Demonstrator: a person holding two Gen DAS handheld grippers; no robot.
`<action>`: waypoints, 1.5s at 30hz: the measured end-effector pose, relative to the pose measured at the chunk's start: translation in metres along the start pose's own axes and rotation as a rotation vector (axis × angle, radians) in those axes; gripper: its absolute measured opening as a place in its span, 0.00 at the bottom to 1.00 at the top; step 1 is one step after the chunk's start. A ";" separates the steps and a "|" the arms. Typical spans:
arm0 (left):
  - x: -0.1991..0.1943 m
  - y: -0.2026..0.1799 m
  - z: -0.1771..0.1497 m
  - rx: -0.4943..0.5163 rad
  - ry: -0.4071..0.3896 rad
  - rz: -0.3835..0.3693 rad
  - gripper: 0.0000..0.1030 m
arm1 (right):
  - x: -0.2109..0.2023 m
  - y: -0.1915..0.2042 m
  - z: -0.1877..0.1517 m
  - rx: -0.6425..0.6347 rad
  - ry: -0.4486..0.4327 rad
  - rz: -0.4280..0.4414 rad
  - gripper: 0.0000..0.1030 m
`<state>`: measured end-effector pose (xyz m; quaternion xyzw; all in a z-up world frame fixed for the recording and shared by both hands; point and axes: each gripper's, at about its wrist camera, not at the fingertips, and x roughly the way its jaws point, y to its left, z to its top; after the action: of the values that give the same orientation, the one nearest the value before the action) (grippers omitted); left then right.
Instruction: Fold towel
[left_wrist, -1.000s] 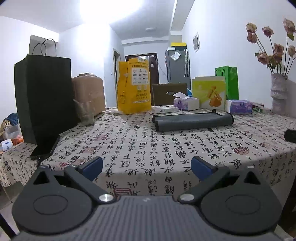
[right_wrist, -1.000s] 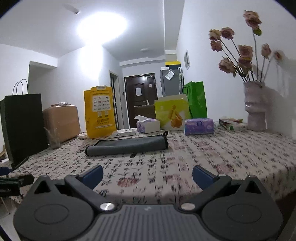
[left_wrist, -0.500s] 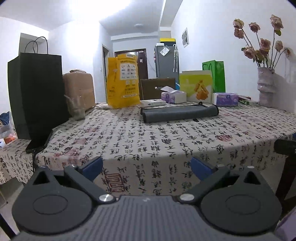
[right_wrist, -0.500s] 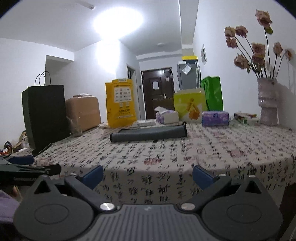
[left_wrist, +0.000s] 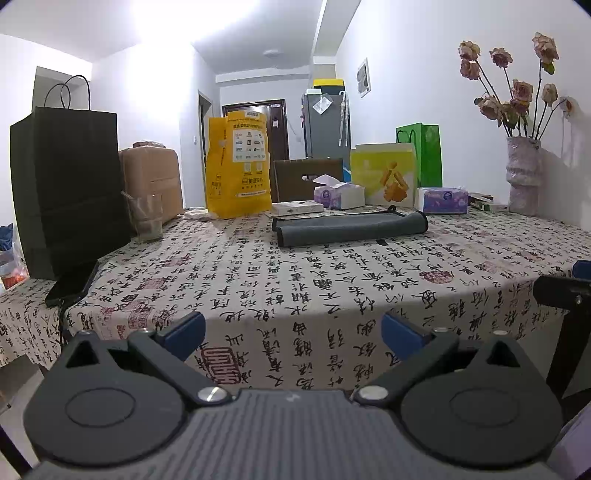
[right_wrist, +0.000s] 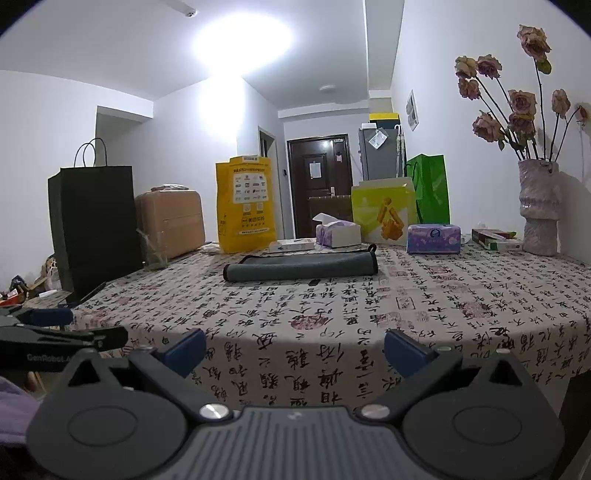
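Note:
A grey towel (left_wrist: 351, 227) lies folded into a long narrow strip across the middle of the table, towards the far side; it also shows in the right wrist view (right_wrist: 301, 266). My left gripper (left_wrist: 291, 334) is open and empty, held in front of the table's near edge, far from the towel. My right gripper (right_wrist: 295, 349) is open and empty, also off the near edge. The left gripper shows at the left edge of the right wrist view (right_wrist: 62, 332), and the right one at the right edge of the left wrist view (left_wrist: 565, 291).
The table (left_wrist: 332, 295) has a calligraphy-print cloth. A black paper bag (left_wrist: 66, 199) and a phone (left_wrist: 72, 282) stand at the left. A glass (left_wrist: 146, 218), a yellow bag (left_wrist: 238, 166), tissue boxes (left_wrist: 441, 199) and a vase of roses (left_wrist: 524, 181) line the back and right.
Both grippers have drawn back from the table and now sit off its near edge. The towel has not moved. Both stay open.

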<state>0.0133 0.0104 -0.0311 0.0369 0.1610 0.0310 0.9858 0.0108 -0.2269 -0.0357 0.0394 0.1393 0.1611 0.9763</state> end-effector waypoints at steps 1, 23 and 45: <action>0.000 0.000 0.000 0.000 0.000 -0.001 1.00 | 0.000 0.000 0.000 -0.001 0.001 0.002 1.00; 0.001 -0.001 -0.002 0.000 0.004 -0.001 1.00 | -0.001 -0.002 -0.001 0.014 0.000 0.018 1.00; 0.000 0.000 0.000 -0.001 0.001 0.001 1.00 | 0.000 -0.002 0.000 0.012 -0.001 0.018 1.00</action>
<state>0.0135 0.0102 -0.0318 0.0367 0.1614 0.0317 0.9857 0.0111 -0.2287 -0.0361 0.0469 0.1393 0.1693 0.9746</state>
